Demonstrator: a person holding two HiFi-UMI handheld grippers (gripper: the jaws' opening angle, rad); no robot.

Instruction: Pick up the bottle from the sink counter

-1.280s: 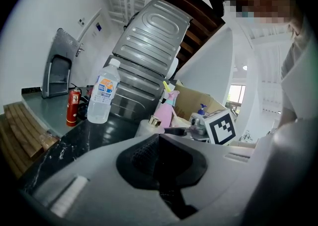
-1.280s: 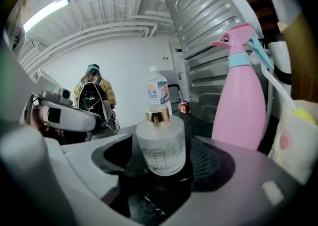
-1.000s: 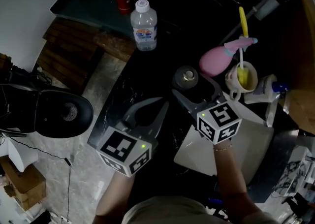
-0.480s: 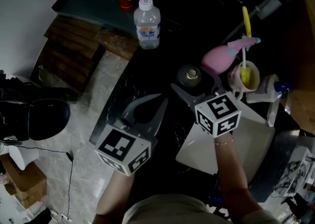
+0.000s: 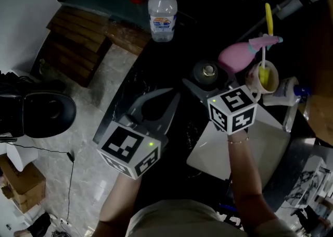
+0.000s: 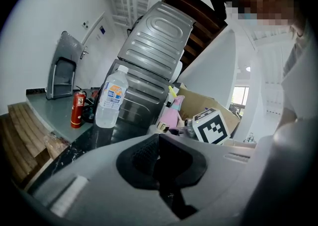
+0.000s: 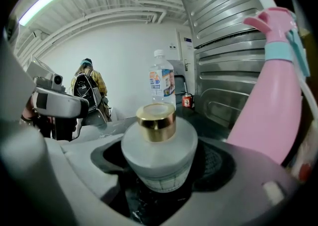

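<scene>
We see both forearms reaching forward from the lower edge of the head view, each hand hidden under its marker cube. The right claw (image 5: 207,80) is held low over the dark bench (image 5: 171,64), and its jaws stand apart on both sides of the small frosted bottle (image 7: 158,155). In the right gripper view a dark gap shows on each side of the glass, so the jaws do not press it. The bottle stands upright on the bench, its gold cap (image 7: 156,120) on top, just beside the pink spray bottle (image 5: 238,58). A thin bracelet (image 5: 237,141) lies on the right wrist.

The left claw (image 5: 173,95) hovers over the left edge of the bench. Its jaws are together at the tips, with nothing inside the oval opening.

Each cube carries black-and-white square markers and one small green light. The clear water bottle (image 5: 162,14), with a white cap, stands farther ahead and well apart. Its label is blue and orange, and we cannot read the print. A faint grid of lines runs around the lower part of the frosted bottle.
</scene>
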